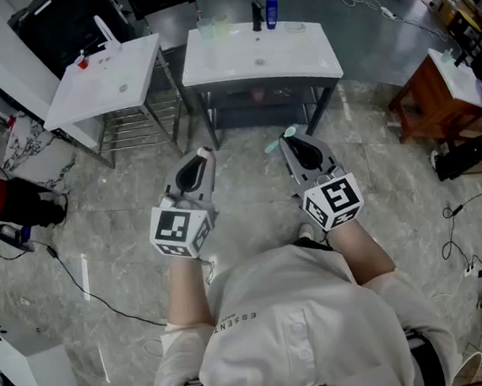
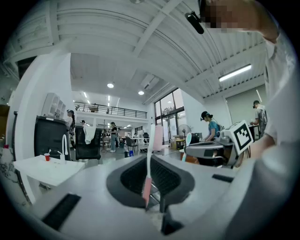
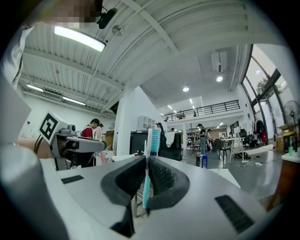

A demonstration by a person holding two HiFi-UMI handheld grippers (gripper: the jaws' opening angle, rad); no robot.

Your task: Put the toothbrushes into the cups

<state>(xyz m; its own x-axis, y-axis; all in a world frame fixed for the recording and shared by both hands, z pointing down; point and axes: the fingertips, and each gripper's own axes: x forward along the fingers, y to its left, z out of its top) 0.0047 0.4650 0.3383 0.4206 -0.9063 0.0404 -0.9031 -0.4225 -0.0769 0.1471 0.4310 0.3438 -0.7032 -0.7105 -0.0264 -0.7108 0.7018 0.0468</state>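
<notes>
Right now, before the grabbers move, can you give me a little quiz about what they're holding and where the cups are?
1. True or false: the left gripper is shut on a toothbrush with a pink handle.
2. Pick one: the toothbrush clamped in the right gripper is A) red, B) blue, C) black.
3. Short answer: in the head view, where do the cups stand?

Key
1. True.
2. B.
3. At the back edge of the white washbasin straight ahead, apart from both grippers.
</notes>
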